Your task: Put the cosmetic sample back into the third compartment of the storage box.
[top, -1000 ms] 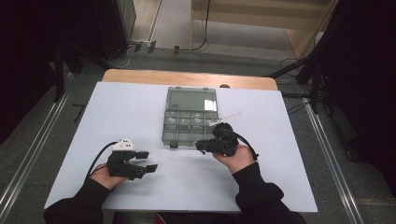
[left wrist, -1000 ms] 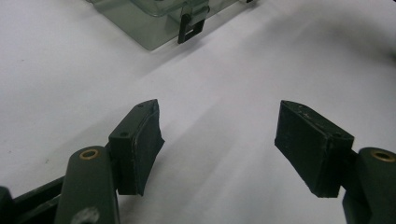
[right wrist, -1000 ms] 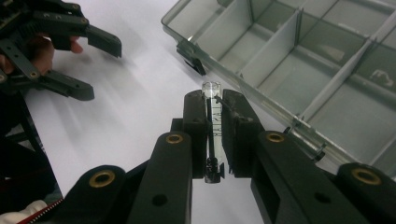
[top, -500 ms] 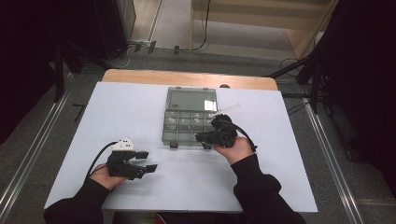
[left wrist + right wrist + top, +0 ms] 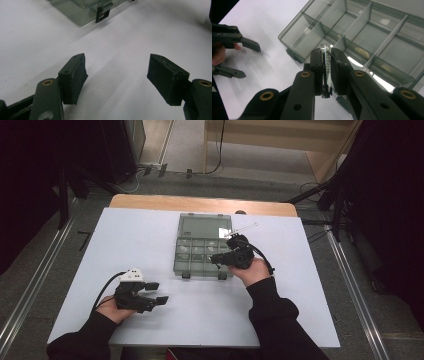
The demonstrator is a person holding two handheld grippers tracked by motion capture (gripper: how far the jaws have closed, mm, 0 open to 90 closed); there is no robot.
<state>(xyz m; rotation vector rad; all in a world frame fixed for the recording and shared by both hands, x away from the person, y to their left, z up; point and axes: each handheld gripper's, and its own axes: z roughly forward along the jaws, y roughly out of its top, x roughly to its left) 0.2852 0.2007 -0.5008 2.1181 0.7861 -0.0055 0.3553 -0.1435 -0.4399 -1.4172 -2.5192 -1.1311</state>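
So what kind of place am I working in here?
Probably a lab or recording studio, not a home: a white-covered table on a bare grey floor, black curtains on both sides, loose cables behind, and a clear compartment box as the workpiece.

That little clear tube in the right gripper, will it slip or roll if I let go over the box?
The tube looks smooth, round and thin, so it would probably roll once freed. The right gripper pinches it narrowly; it may slip. Dividers in the box should likely stop it.

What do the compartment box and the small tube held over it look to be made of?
The compartment box looks like smoky, translucent hard plastic: the dividers and the table show through its glossy walls. The tube, clamped in the right hand-held gripper, looks like clear glass or plastic with printed black marks; which one cannot be told.
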